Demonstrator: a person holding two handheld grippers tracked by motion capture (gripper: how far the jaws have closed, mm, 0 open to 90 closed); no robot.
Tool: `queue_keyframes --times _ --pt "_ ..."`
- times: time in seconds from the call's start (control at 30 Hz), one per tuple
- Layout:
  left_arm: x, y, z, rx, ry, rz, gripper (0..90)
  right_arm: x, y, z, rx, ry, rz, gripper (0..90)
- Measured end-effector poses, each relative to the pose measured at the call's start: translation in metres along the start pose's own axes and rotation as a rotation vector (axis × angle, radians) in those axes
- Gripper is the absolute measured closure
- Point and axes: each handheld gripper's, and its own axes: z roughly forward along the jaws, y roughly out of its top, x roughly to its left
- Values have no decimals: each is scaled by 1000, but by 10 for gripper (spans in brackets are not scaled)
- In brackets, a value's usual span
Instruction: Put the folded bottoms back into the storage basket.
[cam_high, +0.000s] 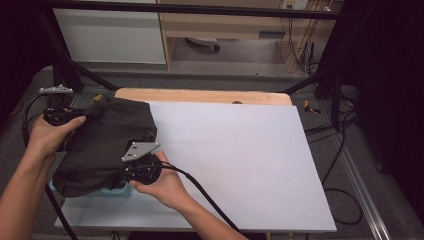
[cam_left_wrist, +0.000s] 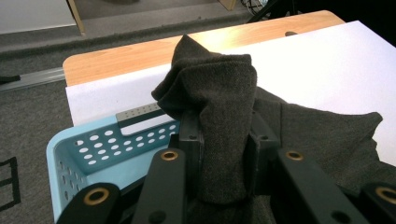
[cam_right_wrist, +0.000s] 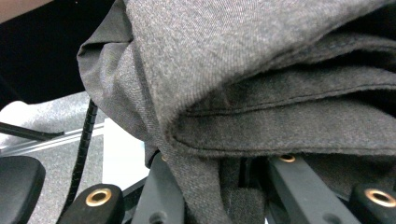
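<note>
While both clamp dark cloth (cam_left_wrist: 224, 121), left claw (cam_left_wrist: 224, 154), right claw (cam_right_wrist: 233, 186) nearly shut.

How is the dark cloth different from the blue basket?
The dark cloth is soft, grey and crumpled; the blue basket is stiff plastic dotted with holes. The cloth is pinched by both the left gripper and the right gripper; the basket sits untouched beneath. Both are at the table's left side.

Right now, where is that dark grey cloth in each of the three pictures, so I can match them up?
High view: the dark grey cloth lies bunched at the left, over the blue basket.
Left gripper view: a fold stands up in the centre, pinched between the jaws, with the rest spreading right.
Right gripper view: folded layers fill the top and right, above the jaws.
Shared landmark: the white table sheet.
</note>
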Motion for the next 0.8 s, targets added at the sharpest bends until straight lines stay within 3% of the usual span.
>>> queue_keyframes --times 0.37,0.8 --pt "4 -3 -4 -4 -2 -7 719 3 1 8 2 2 1 760" --pt "10 -8 2 18 1 -5 716 4 1 16 9 -5 15 758"
